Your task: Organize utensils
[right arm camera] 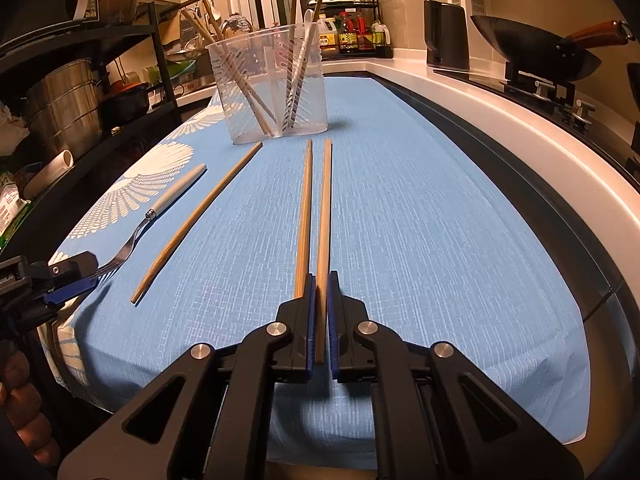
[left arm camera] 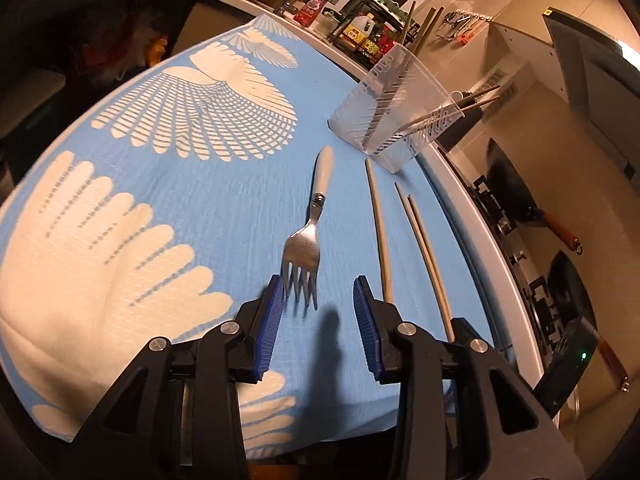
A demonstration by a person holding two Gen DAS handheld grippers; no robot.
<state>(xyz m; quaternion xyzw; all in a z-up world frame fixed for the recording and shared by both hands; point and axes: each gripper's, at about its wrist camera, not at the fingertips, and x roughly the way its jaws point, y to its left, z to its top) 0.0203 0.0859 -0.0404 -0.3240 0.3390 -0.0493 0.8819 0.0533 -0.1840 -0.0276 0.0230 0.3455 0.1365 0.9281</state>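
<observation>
While its blue pads press on the near end of one chopstick (right arm camera: 322, 216), the right gripper (right arm camera: 319, 280) holds that stick pointing away over the blue tablecloth (right arm camera: 420, 240); a second chopstick (right arm camera: 305, 216) lies just beside it on the left, passing outside the left pad. Farther left a single chopstick (right arm camera: 196, 222) lies alone at a slant, and beyond it the fork (right arm camera: 160, 210) with its pale handle rests on the cloth. The left gripper (left arm camera: 320, 292) stands part open with nothing pressed between its pads; the fork's tines (left arm camera: 301, 280) reach into the gap, close to the left pad. Past the far ends of all these stands the clear plastic utensil holder (right arm camera: 240, 120), already carrying chopsticks and a white spoon, with no object between it and the loose pieces. Along the right runs a white counter edge (right arm camera: 500, 120) with a wok (right arm camera: 532, 46) on a stove and a black kettle (right arm camera: 446, 34). Bottles (right arm camera: 348, 36) fill a rack behind the holder; their labels are too small to read.
</observation>
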